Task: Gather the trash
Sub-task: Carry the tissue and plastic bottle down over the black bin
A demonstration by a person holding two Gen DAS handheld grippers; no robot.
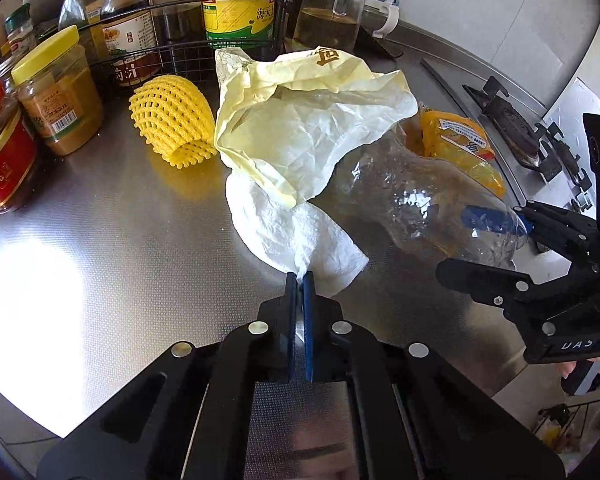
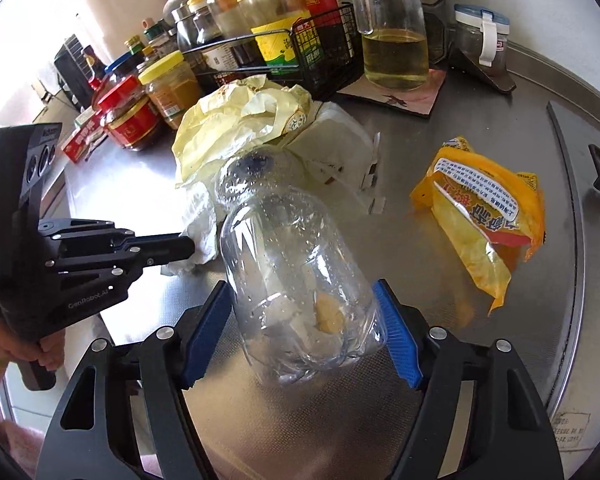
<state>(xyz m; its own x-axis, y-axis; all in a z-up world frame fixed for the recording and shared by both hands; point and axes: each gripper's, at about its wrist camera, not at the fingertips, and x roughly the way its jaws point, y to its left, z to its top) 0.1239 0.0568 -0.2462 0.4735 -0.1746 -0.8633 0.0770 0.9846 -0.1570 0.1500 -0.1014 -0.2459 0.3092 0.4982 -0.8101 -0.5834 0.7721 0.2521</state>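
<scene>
Brushed stainless-steel counter (image 1: 112, 216) carries all items. At its rear, a black wire rack (image 2: 320, 48) of sauce bottles, with a yellow-lidded jar (image 1: 58, 88) and a red-labelled jar (image 2: 128, 120) beside it.

Crumpled pale-yellow paper bag (image 1: 300, 120) lies mid-counter, draped partly over a crumpled white paper tissue (image 1: 292, 232) and over the neck end of a clear crushed plastic bottle (image 2: 296, 276).

Bottle lies on its side, base end between the blue pads (image 2: 396, 332) of the right hand-held gripper (image 2: 300, 336). Fingers spread wide, both pads pressed against the bottle walls: clamped on the bottle. In the left wrist view the same gripper (image 1: 500, 248) comes in from the right edge.

Orange-yellow plastic snack wrapper (image 2: 488, 220) lies flat to the right of the bottle, apart from it.

Yellow foam fruit net (image 1: 172, 120) sits left of the paper bag, near the rack, untouched.

Left hand-held gripper (image 1: 299, 280): fingers drawn together, pinching the near corner of the white tissue directly ahead of it. Right wrist view shows it (image 2: 188, 246) tip against the tissue, left of the bottle.
</scene>
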